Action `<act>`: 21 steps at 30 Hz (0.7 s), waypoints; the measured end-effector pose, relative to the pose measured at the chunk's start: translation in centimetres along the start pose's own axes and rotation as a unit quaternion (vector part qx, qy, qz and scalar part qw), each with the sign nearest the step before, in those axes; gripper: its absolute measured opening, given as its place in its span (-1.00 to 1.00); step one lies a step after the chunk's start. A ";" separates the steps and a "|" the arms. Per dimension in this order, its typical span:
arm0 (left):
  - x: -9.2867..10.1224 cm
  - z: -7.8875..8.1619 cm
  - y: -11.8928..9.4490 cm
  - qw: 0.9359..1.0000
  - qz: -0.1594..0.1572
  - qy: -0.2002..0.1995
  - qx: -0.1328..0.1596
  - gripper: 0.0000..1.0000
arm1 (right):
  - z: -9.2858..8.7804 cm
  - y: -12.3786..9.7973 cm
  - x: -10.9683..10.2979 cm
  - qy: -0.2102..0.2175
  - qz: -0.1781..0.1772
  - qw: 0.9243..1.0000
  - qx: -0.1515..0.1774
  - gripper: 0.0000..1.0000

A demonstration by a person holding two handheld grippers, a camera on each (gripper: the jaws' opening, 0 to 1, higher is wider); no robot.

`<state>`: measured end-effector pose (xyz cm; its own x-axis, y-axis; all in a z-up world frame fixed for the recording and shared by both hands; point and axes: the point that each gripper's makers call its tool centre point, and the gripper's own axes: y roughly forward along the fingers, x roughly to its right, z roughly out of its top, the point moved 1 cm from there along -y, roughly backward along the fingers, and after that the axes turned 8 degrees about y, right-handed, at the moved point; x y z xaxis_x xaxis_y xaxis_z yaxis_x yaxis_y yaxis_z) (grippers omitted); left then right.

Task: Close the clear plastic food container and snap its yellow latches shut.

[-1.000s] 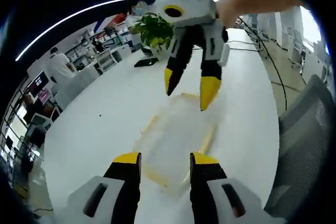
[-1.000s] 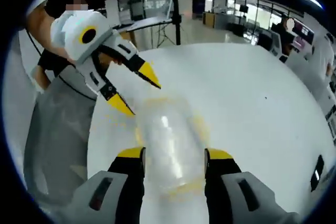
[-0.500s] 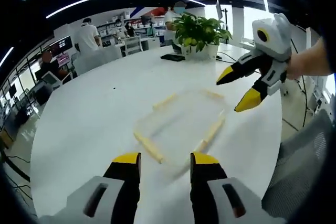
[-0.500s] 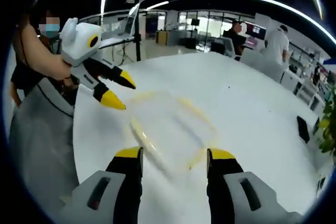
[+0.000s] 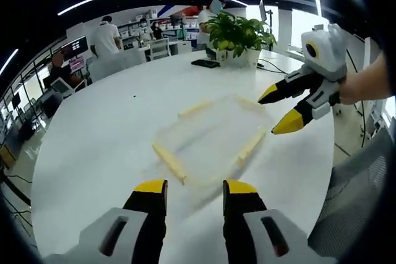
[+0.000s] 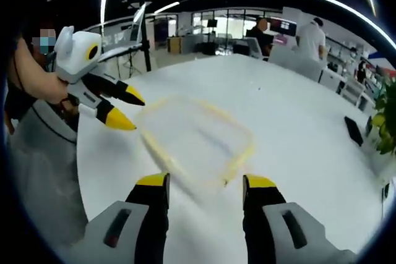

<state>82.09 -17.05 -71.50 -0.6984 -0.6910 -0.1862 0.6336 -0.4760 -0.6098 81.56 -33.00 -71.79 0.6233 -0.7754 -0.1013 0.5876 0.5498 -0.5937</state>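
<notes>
A clear plastic food container point(image 5: 210, 137) with yellow latches point(image 5: 168, 161) lies flat on the white table point(image 5: 93, 153), blurred by motion. My left gripper point(image 5: 189, 188) stands open just short of its near edge, nothing between the jaws. The right gripper point(image 5: 278, 110) hovers open at the container's right side, held by a hand. In the right gripper view the container point(image 6: 195, 137) lies ahead of my open right gripper point(image 6: 205, 183), and the left gripper point(image 6: 124, 108) hangs open at its left edge.
A potted plant point(image 5: 238, 38) and a dark phone point(image 5: 204, 63) sit at the table's far side. A grey chair point(image 5: 362, 183) stands at the right edge. People and desks fill the background. A person's body point(image 6: 37, 146) stands close at the left.
Both views have swung from steep, close looks at the container to flatter ones. The grippers have pulled back from above it to its sides. The container still lies on the table.
</notes>
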 end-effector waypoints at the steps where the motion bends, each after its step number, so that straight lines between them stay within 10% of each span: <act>1: 0.0 0.0 0.1 1.000 0.000 -0.001 -0.001 -0.42 | -0.1 0.0 0.0 0.001 -0.001 1.000 0.000 -0.12; 21: 0.5 -0.2 0.7 1.000 -0.007 -0.001 -0.006 -0.47 | -0.3 0.6 -0.2 0.018 -0.017 1.000 0.009 -0.31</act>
<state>82.15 -17.63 -72.20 -0.7066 -0.6855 -0.1756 0.6193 -0.4790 -0.6221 81.63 -32.60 -72.32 0.5842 -0.8041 -0.1106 0.6175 0.5287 -0.5823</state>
